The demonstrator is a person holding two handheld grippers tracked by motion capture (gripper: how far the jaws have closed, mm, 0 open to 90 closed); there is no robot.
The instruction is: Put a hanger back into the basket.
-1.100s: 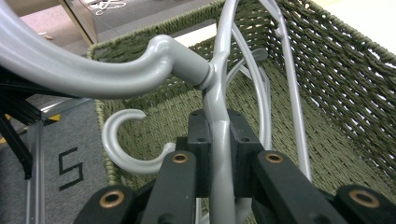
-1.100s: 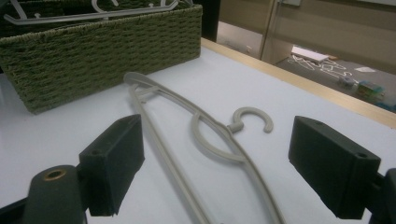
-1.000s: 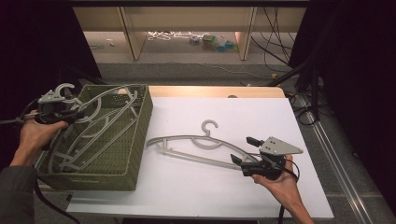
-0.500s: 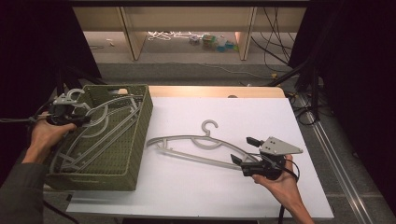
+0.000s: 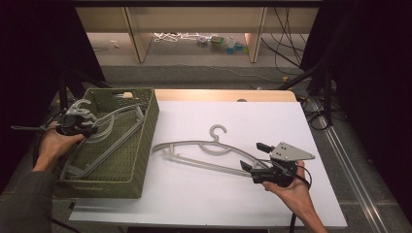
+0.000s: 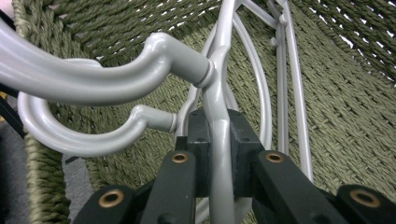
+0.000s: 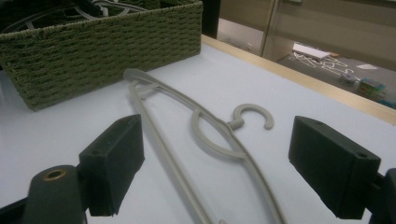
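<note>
Basket (image 5: 141, 145) of green weave sits at the left of the high view, and my left tongs (image 5: 80, 127) are over its left rim, clamped tight on the neck of a grey hanger (image 6: 219, 135), just below its hook; the left gripper view shows both pads squeezing that thin bar with other hangers (image 6: 285, 93) lying beneath it on the woven floor. I judge the step in hand to be laying this hanger down among the others, so I would lower it flat, keep the hook clear of the rim, and part the jaws only once its body rests on the pile, otherwise it may tip and snag. Moving right, a second hanger (image 5: 204, 150) lies flat on the white tabletop (image 5: 291, 116) at mid-frame, hook pointing to the top of the frame. At lower right my right tongs (image 5: 251, 158) stand wide open and hold nothing, their pads either side of that hanger's near end, not touching it. I would close on the thicker shoulder bar rather than the slim lower rail
</note>
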